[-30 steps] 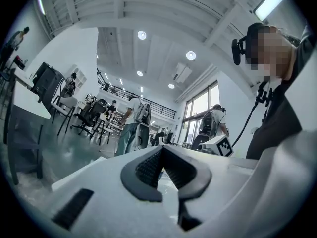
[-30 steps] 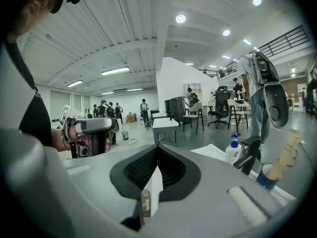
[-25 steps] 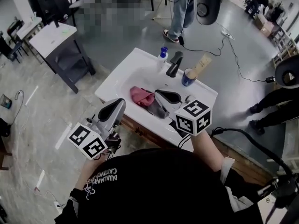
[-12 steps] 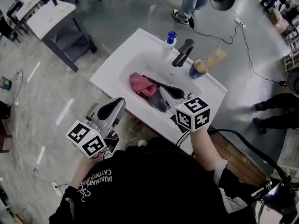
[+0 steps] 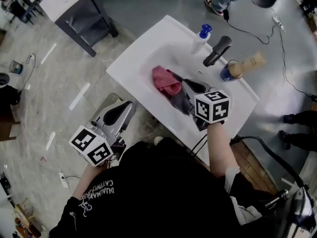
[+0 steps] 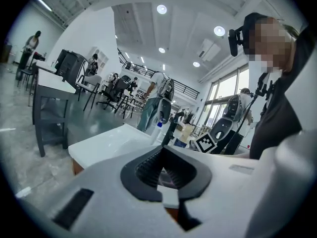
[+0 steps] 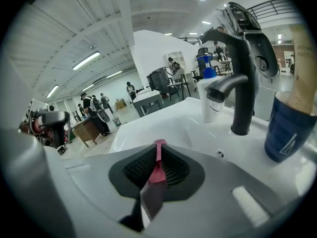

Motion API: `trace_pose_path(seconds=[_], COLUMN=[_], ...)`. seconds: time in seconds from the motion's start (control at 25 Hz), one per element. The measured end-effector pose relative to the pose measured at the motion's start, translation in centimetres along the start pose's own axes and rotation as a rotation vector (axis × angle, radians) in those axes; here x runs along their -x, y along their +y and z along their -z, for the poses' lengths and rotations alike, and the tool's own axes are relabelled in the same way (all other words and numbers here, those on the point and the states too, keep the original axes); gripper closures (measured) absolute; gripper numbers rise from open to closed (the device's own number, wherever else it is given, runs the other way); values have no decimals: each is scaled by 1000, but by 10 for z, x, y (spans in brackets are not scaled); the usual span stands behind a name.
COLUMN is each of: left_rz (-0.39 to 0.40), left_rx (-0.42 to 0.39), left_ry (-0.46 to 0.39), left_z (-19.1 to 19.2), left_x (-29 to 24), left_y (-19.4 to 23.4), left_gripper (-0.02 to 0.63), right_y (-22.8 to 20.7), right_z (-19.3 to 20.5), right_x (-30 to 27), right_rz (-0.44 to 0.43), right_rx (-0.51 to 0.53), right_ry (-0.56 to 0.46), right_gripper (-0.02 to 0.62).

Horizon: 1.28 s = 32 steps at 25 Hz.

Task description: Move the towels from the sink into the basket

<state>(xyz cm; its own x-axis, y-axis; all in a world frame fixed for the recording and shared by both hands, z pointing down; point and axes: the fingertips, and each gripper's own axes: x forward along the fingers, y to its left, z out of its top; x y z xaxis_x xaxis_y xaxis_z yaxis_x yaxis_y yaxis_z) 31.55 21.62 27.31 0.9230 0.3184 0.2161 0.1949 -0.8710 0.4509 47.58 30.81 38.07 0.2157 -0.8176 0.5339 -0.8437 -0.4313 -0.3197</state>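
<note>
Progress: nothing moved yet | pink towel and dark towel lie in sink | right tongs above them, nearly together, just starting to part, empty | left tongs together, empty | basket not seen

Operator wears a black T-shirt with short sleeves and white lettering on its left sleeve. Left tongs and right tongs — pale grey shells, black ribbed pads, black-and-white marker cubes. Black cable just above the shirt.
</note>
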Motion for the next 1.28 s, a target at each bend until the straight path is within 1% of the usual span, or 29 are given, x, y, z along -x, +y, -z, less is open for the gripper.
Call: trace_pose_path(seconds=[0.08, 0.12, 0.32, 0.52, 0.64, 0.76, 0.88, 1.0, 1.08, 1.28], left_rz=[-32, -49, -122, -164, -170, -170, -174, -187, -195, -202], left_rx=[8, 15, 62, 94, 106, 110, 107, 107, 110, 111], left_ry=[7, 8, 2, -15, -21, -26, -30, -38, -41, -63], left_z=[4, 6, 13, 14, 17, 19, 21, 23, 24, 21], left_x=[8, 12, 29, 43, 46, 47, 47, 50, 55, 70], left_y=[7, 11, 27, 36, 38, 39, 40, 43, 43, 41], left_gripper=[604, 604, 604, 604, 604, 604, 604, 604, 604, 604], right_y=[-8, -12, -27, -22, -15, -4, 1, -3, -4, 2], right_z=[11, 16, 37, 46, 50, 54, 63, 74, 77, 75], right_x=[-14, -20, -46, -63, -72, -77, -82, -87, -89, -85], right_rz=[-7, -10, -31, -63, -80, -121, -147, -121, -89, -55], right_rx=[-37, -57, -147, -159, -160, -158, -144, -103, -78, -66], right_ry=[32, 45, 96, 137, 157, 179, 217, 259, 274, 280], right_gripper=[534, 520, 486, 491, 502, 502, 476, 476, 494, 529])
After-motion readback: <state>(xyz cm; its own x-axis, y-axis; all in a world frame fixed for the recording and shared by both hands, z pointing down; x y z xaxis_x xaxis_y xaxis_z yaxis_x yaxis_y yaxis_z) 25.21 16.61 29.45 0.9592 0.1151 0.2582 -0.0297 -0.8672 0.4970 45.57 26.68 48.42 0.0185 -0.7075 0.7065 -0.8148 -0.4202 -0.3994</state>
